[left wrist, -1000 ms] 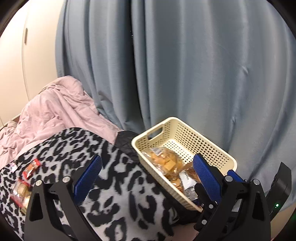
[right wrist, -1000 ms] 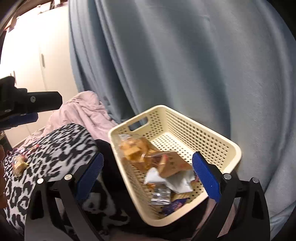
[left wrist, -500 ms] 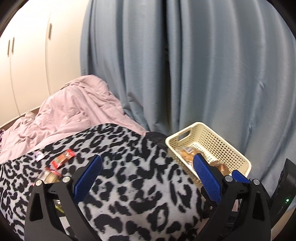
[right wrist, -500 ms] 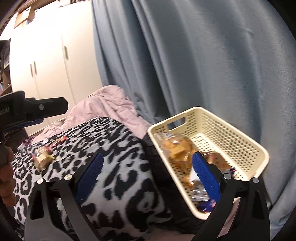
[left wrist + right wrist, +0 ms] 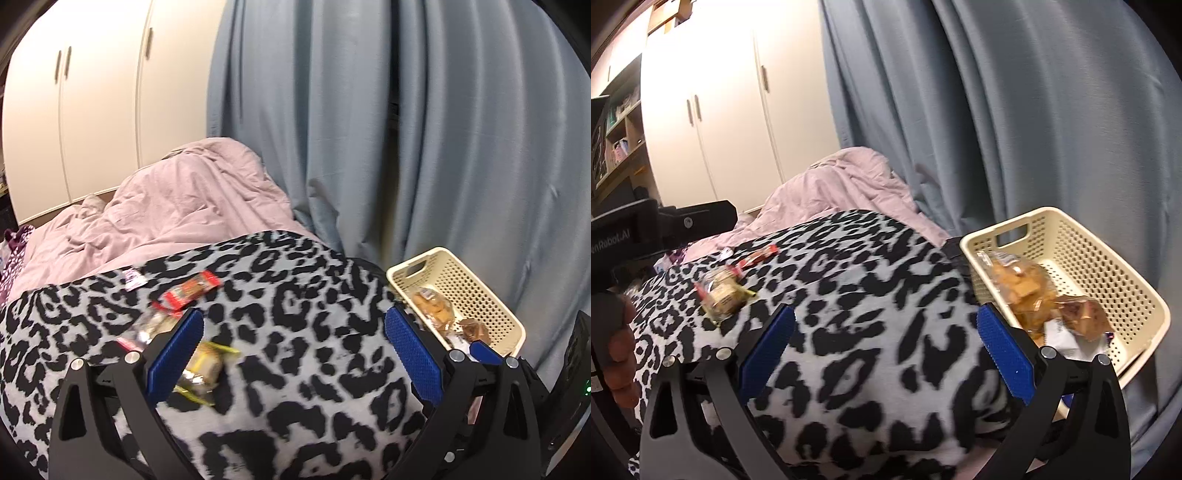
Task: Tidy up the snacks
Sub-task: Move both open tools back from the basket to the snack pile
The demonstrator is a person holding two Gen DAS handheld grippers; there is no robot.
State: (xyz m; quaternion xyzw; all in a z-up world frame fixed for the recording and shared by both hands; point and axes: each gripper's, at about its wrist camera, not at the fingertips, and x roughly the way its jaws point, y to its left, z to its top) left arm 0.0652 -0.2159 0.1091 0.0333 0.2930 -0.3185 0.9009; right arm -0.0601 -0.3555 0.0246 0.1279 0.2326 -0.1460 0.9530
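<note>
Both tongs, left and right, stand wide open and empty above the leopard-print blanket. On the blanket, left of the cream basket, lie loose snacks: a yellow-edged packet, then a red wrapper. The basket holds a cracker bag and other packets. Behind the basket hangs a blue curtain.

Blue curtain behind; white wardrobe left; shelves beyond; pink duvet, leopard blanket on bed.
</note>
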